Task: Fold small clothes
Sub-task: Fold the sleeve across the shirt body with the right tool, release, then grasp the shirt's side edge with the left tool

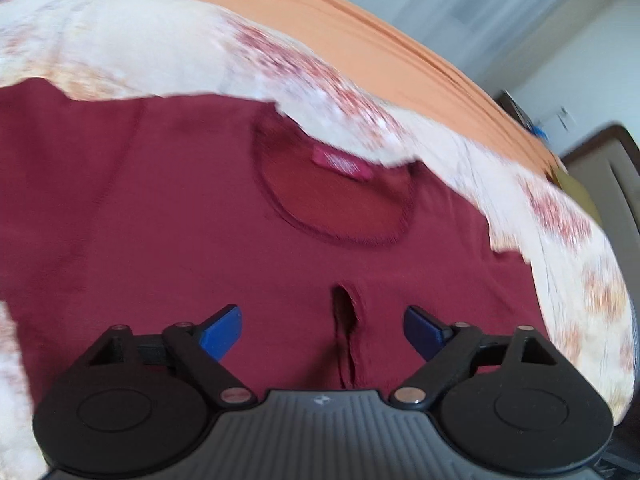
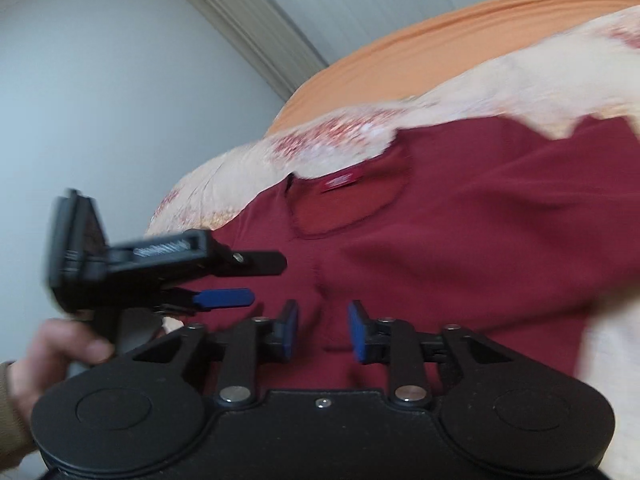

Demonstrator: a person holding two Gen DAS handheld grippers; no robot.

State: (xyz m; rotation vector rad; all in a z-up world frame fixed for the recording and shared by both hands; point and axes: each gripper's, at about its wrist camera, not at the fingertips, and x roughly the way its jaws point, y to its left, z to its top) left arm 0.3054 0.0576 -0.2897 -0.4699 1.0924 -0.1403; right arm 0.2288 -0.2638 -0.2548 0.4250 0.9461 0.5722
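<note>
A dark red T-shirt [image 1: 180, 208] lies spread on a floral bedspread, its neckline and pink label [image 1: 342, 162] facing me. A raised crease [image 1: 346, 336] runs between the fingers of my left gripper [image 1: 323, 330], which is open just above the cloth. In the right wrist view the same shirt [image 2: 460, 240] fills the middle. My right gripper [image 2: 323, 330] is open with a narrower gap, over a fold in the shirt below the neckline [image 2: 344, 208]. The left gripper [image 2: 224, 298] shows at the left, held by a hand.
The cream floral bedspread [image 1: 140, 48] lies over an orange sheet [image 1: 360, 24] on the bed. White walls and a door frame [image 2: 248, 28] stand behind. A dark wooden bed frame [image 1: 608, 152] is at the right.
</note>
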